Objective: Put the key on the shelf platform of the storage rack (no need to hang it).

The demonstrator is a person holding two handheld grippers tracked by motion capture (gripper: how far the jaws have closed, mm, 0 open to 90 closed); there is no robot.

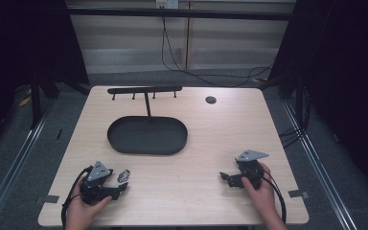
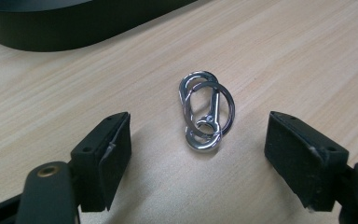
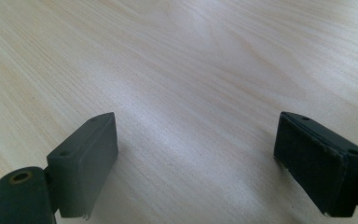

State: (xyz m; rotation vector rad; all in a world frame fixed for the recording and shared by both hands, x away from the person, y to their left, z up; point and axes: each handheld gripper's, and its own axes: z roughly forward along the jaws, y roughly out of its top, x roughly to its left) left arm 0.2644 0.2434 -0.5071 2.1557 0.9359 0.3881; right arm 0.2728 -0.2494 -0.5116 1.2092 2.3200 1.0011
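At the near left corner of the counter the left gripper is held low in the person's left hand, close to the front edge and a little in from the left edge. Its jaws are spread wide and nothing is gripped. A small silver carabiner clip with a ring looped through it is seen lying flat on the wood just ahead of that gripper, roughly centred on the gap between the jaws and slightly beyond the tips, touching neither. In the high view the clip is found just beside the gripper, on its far right side.

Beyond the clip a black oval tray is set left of centre, with a black T-shaped hook rack rising at its far rim near the far edge. A small dark round hole is noted to the right of the rack.

Open bare wood is left across the near middle strip between the two grippers.

At the near right, the right gripper is held in the right hand, jaws released and wide apart over bare wood, well apart from the clip.
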